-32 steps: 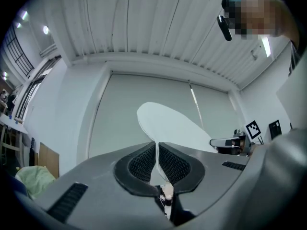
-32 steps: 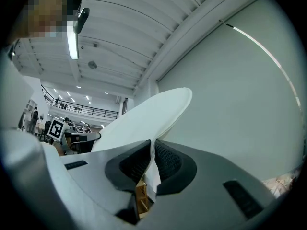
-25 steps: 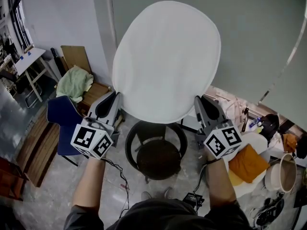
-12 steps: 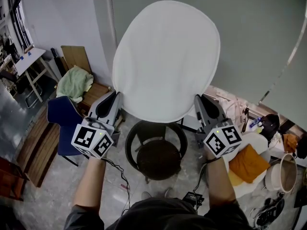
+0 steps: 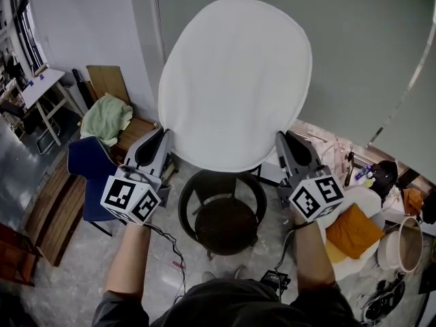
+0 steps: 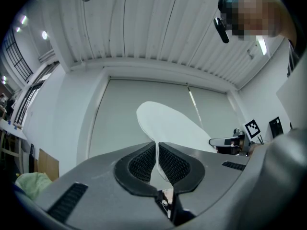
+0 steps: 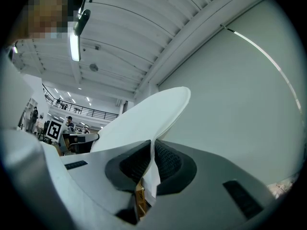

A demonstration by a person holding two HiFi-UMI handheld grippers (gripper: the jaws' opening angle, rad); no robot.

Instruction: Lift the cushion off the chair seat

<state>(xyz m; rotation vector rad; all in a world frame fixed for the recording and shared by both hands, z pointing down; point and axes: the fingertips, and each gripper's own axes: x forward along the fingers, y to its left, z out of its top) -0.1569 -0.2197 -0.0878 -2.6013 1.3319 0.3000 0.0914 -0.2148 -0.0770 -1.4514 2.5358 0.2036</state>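
White round cushion (image 5: pixel 235 80) hangs in the air, well clear of the black chair (image 5: pixel 185 203) below. I judge it light, thin, floppy, so edge pinches suit. L gripper (image 5: pixel 165 138) & R gripper (image 5: pixel 279 140) are each clamped on its lower rim.

Looks like a workshop hall, not a home. Bare concrete floor (image 5: pixel 75 278) cluttered with cables (image 5: pixel 379 304), a bucket (image 5: pixel 402 247), planks (image 5: pixel 54 210) and a board (image 5: pixel 107 80) leaning on the wall. Overhead, a ribbed metal ceiling (image 6: pixel 158 28) with a tube light (image 7: pixel 75 44), plus a railed upper gallery (image 7: pixel 81 110) and a few people (image 7: pixel 70 122) below it.
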